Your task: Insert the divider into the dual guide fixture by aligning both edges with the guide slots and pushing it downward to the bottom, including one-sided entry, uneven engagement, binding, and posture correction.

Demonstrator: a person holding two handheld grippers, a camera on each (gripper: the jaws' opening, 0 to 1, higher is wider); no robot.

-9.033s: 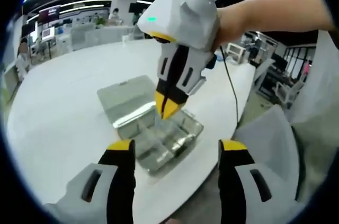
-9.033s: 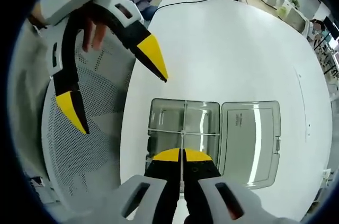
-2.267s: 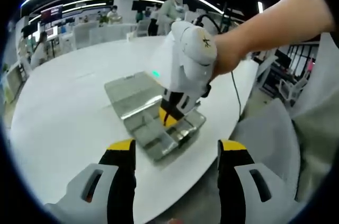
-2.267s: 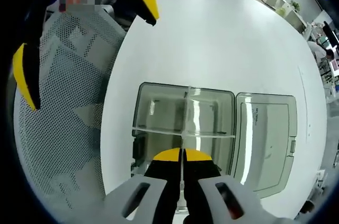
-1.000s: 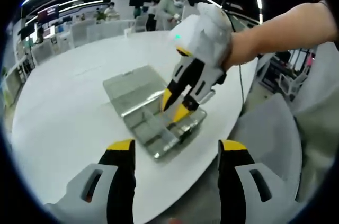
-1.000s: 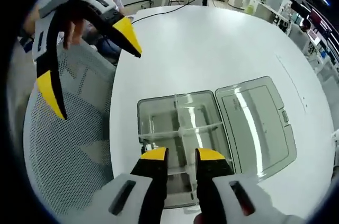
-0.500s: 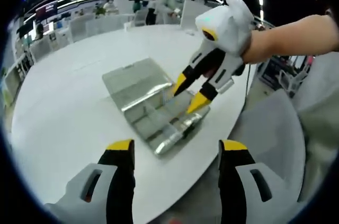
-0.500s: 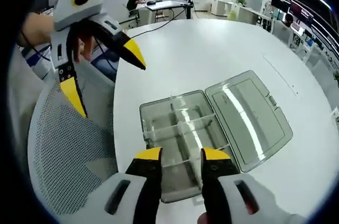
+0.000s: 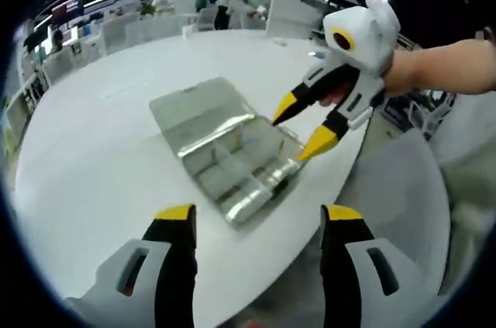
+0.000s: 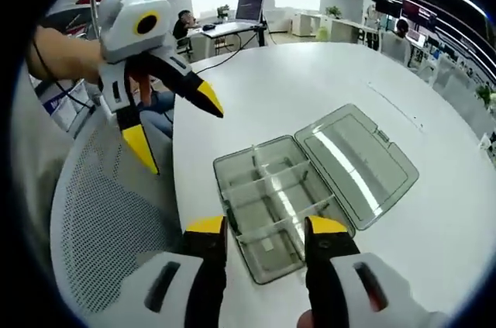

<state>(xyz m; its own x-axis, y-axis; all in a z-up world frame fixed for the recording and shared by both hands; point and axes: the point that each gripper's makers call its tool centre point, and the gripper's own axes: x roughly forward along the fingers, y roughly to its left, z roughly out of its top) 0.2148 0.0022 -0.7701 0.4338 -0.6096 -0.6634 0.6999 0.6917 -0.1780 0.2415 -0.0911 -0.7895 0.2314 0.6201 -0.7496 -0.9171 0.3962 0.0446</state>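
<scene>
Divider (image 10: 288, 202) sits in the box; both hand-held grippers (image 9: 256, 218) (image 10: 263, 229) gape, empty.

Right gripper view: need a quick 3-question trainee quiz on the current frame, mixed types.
1. True or false: the right gripper is open and holds nothing.
2. The lid of the clear compartment box is: A) shut B) laid open flat C) removed.
3. Fill in: the dividers stand ___ the box.

Key: 1 true; 2 B; 3 inside.
</scene>
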